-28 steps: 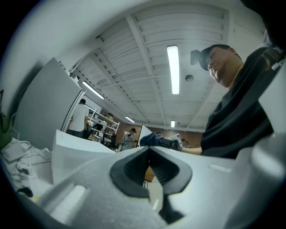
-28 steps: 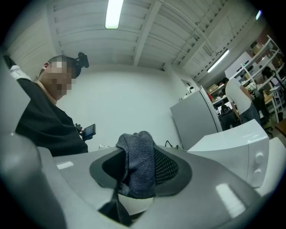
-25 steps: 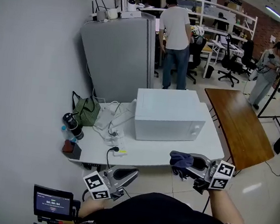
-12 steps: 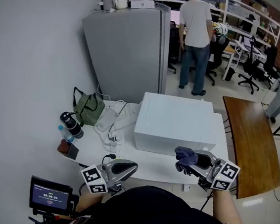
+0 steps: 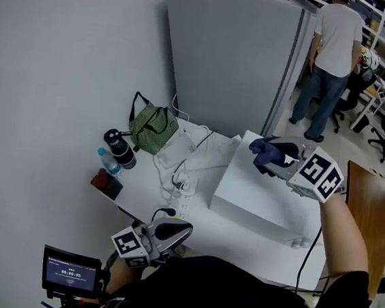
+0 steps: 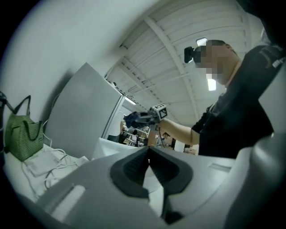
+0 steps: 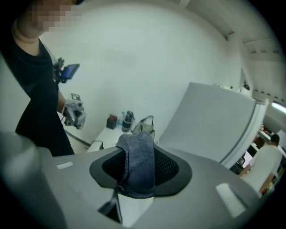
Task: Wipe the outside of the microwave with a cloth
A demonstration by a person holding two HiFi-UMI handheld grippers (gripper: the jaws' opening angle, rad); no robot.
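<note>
The white microwave (image 5: 257, 191) stands on a white table (image 5: 192, 222), seen from above in the head view. My right gripper (image 5: 261, 152) is raised over the microwave's top, shut on a dark blue cloth (image 5: 264, 151); in the right gripper view the cloth (image 7: 137, 163) hangs folded between the jaws. My left gripper (image 5: 181, 229) is held low at the table's near edge, close to my body, its jaws shut with nothing between them. In the left gripper view the microwave (image 6: 117, 147) shows ahead with the right gripper (image 6: 139, 119) above it.
A tall grey cabinet (image 5: 237, 59) stands behind the table. A green bag (image 5: 153, 126), a black flask (image 5: 120, 148), a small bottle, a dark red box (image 5: 106, 183), cables and a power strip (image 5: 182, 197) lie left of the microwave. A person (image 5: 329, 62) stands beyond; a brown table (image 5: 366, 223) is at right.
My right gripper with the cloth rose from the microwave's front edge to above its top. My head view swung left and closer. The left gripper stayed low near the table edge.
</note>
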